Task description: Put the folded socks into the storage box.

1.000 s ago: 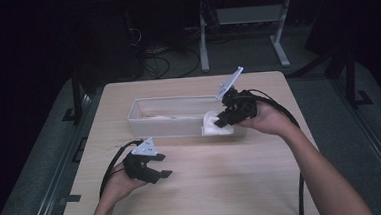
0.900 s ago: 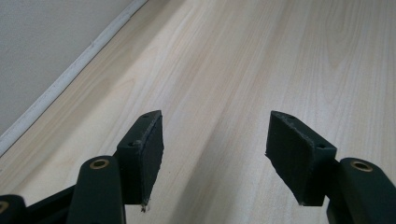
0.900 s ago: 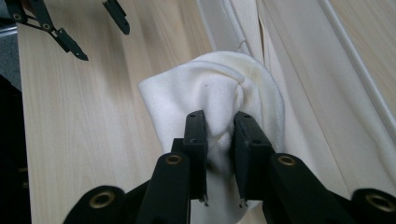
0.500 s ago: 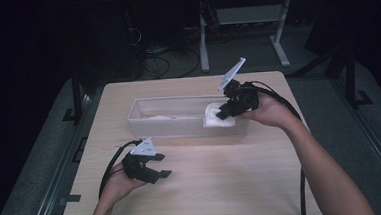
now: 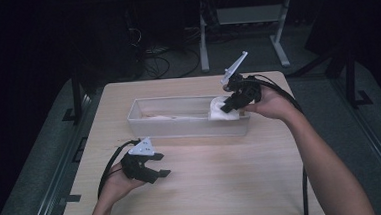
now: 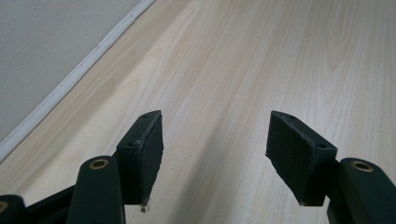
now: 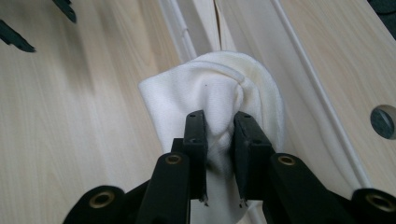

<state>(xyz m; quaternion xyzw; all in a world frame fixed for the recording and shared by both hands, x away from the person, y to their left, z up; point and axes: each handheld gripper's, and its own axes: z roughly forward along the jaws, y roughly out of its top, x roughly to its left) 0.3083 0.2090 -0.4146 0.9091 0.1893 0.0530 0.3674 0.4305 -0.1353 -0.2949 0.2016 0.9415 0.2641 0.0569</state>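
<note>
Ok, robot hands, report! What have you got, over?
Right gripper shut on white cloth, at the right end of the bin. Left gripper open over bare table. Nothing in the way.

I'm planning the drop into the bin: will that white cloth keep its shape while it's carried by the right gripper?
Probably not. The white cloth bunches and folds where the right gripper pinches it, so it looks soft and floppy. It likely weighs little and should slump over the bin wall rather than stand.

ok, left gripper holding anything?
No, the left gripper has its jaws apart over the bare table, nothing between them.
</note>
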